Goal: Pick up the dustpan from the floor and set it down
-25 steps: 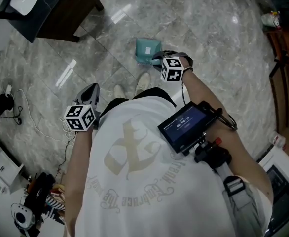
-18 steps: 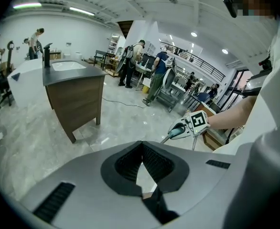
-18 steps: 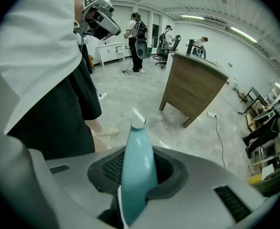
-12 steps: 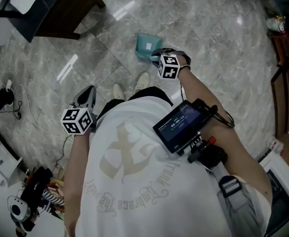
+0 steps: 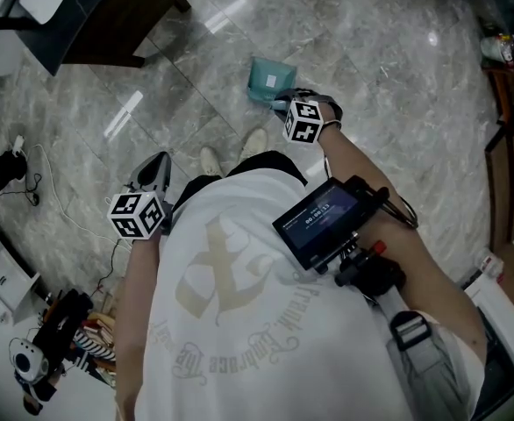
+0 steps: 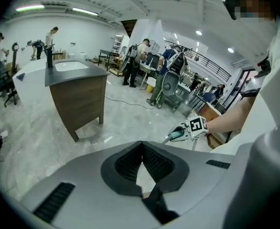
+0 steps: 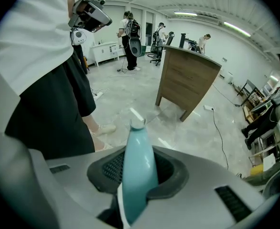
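The teal dustpan (image 5: 268, 81) is over the marble floor just ahead of the person's shoes (image 5: 253, 143); whether it touches the floor I cannot tell. My right gripper (image 5: 281, 105) is shut on its handle. In the right gripper view that teal handle (image 7: 138, 161) runs up between the pads of the right gripper (image 7: 137, 173). My left gripper (image 5: 156, 170) hangs by the person's left side, away from the dustpan. Its jaws (image 6: 142, 148) meet at the tips with nothing between them. From the left gripper view I see the dustpan (image 6: 177, 135) held out to the right.
A dark wooden counter (image 5: 108, 24) stands at the upper left. White cables (image 5: 46, 196) trail over the floor at the left, near camera gear (image 5: 38, 358). Wooden furniture (image 5: 507, 103) lines the right edge. A screen (image 5: 325, 223) is strapped to the person's chest.
My right gripper has carried the dustpan a little farther from the shoes and lower. The left gripper has barely shifted.
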The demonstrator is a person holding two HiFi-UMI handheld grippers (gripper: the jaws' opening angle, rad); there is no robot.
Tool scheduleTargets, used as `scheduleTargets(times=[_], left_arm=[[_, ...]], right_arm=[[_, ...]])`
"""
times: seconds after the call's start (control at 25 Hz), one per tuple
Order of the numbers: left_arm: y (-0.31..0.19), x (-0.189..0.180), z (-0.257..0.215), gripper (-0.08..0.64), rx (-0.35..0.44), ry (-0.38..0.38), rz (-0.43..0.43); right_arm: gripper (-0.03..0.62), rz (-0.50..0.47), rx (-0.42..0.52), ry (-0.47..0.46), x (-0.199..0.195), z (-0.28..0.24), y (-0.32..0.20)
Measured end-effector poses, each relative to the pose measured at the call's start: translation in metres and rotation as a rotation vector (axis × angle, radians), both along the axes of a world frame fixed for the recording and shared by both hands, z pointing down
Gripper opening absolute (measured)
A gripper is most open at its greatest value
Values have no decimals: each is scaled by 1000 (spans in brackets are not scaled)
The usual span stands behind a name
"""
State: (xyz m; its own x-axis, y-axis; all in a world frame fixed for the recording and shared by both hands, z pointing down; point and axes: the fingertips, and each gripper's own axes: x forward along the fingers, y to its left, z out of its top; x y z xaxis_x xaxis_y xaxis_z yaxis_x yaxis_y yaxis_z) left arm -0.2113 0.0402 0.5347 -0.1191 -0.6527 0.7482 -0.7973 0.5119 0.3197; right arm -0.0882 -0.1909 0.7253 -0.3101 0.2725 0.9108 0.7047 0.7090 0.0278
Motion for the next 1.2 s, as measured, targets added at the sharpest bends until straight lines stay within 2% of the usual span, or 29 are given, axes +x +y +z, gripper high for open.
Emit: scheduleTargets(times=[0.24,0.4,0.8,1.2], left_arm=[[-7,-9,-1,12,4,2,17],[-16,-4,-2,12,16,-8,33],[-29,-14,9,12,46,-13,67],[-56,-29,14,12,108,6,114]], right_arm=[[118,12,-16,1,-13,-2,3],[161,43,-14,-24,-11,-8,-1],[186,175,-11,-69,-17,-14,-20],[190,358,24,-94,6,-32,-51]])
